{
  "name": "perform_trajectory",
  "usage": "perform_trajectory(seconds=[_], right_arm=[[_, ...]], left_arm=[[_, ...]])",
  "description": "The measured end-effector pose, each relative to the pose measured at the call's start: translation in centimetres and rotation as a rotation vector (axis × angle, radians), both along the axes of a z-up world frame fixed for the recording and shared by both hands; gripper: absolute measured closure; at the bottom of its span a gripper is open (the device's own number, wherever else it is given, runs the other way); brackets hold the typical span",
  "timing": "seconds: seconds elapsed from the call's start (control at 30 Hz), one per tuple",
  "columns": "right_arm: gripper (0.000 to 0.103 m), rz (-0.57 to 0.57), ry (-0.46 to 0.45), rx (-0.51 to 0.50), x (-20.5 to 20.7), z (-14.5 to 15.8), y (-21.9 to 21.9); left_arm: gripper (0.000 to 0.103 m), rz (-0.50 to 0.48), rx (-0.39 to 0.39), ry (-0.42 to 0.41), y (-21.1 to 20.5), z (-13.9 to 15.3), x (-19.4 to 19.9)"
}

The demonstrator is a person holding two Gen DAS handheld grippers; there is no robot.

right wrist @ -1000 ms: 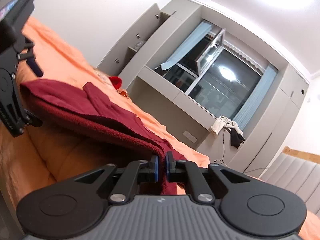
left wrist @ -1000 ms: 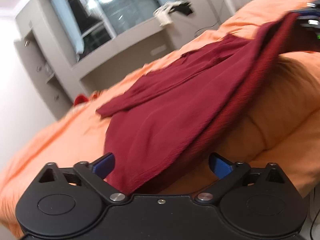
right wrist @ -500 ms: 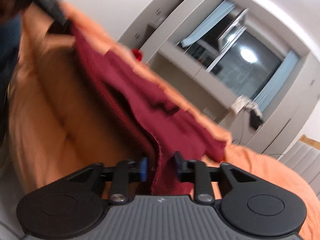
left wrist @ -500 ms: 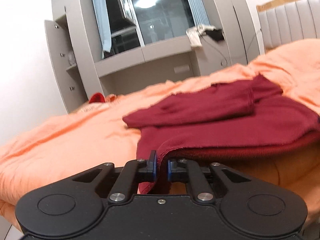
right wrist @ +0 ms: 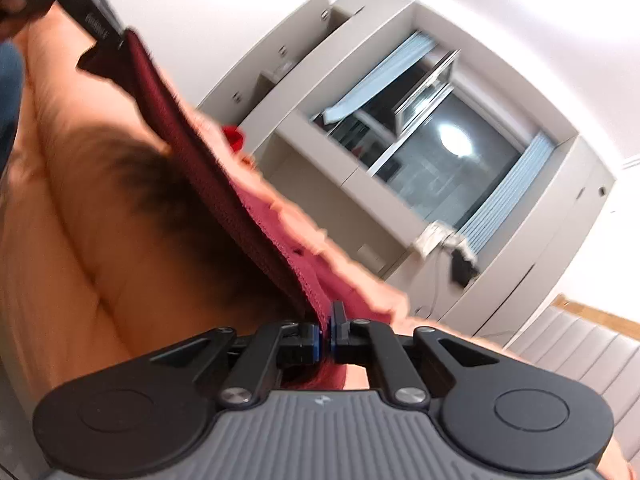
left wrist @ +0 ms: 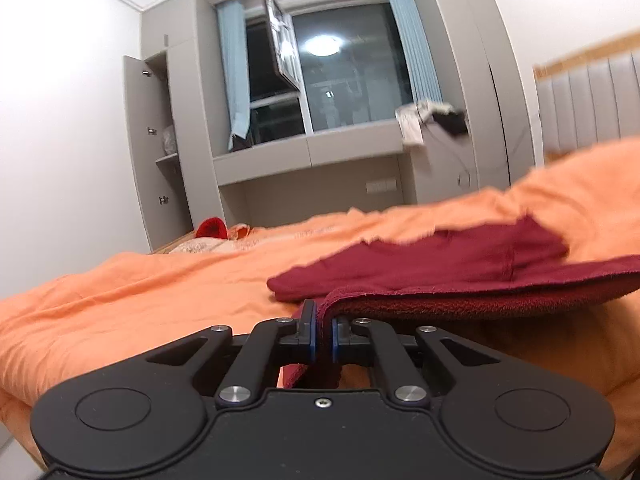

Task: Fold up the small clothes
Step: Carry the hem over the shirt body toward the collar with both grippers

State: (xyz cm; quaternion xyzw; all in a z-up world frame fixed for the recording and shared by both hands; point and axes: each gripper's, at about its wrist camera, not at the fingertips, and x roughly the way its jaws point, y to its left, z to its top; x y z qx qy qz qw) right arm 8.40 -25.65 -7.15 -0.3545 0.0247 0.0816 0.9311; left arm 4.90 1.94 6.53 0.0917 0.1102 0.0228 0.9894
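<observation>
Jaws of the left gripper (left wrist: 323,334) and right gripper (right wrist: 327,334) are clenching the near hem of the maroon garment (left wrist: 460,272), which is lying stretched over the orange bed (left wrist: 140,300).

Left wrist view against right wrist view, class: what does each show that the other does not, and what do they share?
Only the left wrist view shows the left gripper shut on the dark red garment's near edge, with a sleeve lying flat over the orange duvet.

Only the right wrist view shows the right gripper shut on the garment, whose hem stretches taut to the other gripper at top left.

Both show the garment, duvet, window and grey cabinets.
</observation>
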Motion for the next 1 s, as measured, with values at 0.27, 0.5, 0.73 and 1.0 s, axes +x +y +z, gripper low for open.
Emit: perform_trajectory(seconds=[0.27, 0.5, 0.73, 1.0], right_arm=[[0.098, 0.022, -0.167, 0.038, -6.7, 5.2, -1.6], [0.098, 0.042, -0.254, 0.121, -10.4, 9.4, -2.7], [0.098, 0.013, -0.293, 0.138, -4.6, 10.1, -3.4], [0.098, 0.008, -0.183, 0.132, 8.6, 9.5, -4.0]], left_arm=[[0.096, -0.052, -0.057, -0.147, 0.5, 4.8, -6.9], [0.096, -0.093, -0.045, -0.217, 0.0, 8.5, -10.2], [0.096, -0.078, 0.010, -0.222, -1.9, 9.7, -3.9], [0.094, -0.015, 0.032, -0.101, -3.2, 9.1, 9.2]])
